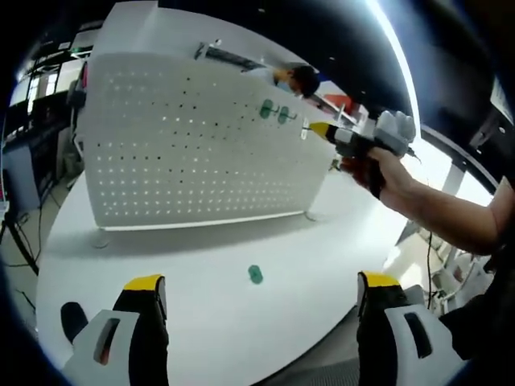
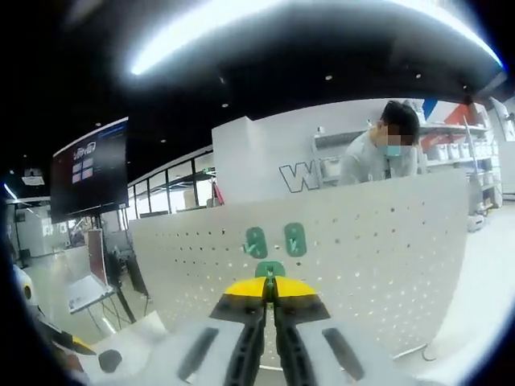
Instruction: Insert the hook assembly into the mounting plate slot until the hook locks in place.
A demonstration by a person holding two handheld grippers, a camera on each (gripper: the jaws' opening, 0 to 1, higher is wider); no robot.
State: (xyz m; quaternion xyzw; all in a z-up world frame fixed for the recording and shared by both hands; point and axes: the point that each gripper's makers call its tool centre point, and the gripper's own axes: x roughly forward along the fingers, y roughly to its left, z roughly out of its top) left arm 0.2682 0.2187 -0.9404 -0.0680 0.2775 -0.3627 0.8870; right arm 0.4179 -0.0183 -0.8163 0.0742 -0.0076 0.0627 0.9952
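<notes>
A white perforated mounting plate [image 1: 177, 153] stands upright on the white table [image 1: 201, 249]. Two green hooks [image 1: 274, 111] hang on its upper right. A third green hook [image 1: 255, 274] lies on the table in front, between the wide-apart jaws of my left gripper [image 1: 261, 281], which is open and holds nothing. The right gripper [image 1: 319, 129], held by a hand, has its yellow tip close to the plate's right part. In the right gripper view my right gripper [image 2: 269, 289] is shut on a green hook [image 2: 269, 269], just below the two mounted hooks [image 2: 275, 240] on the plate [image 2: 386, 241].
A person [image 2: 378, 153] stands behind the plate by shelving. A dark screen [image 2: 88, 181] hangs at the left. The table's rounded front edge [image 1: 322, 354] is near the left gripper. A forearm [image 1: 447, 213] crosses the right of the left gripper view.
</notes>
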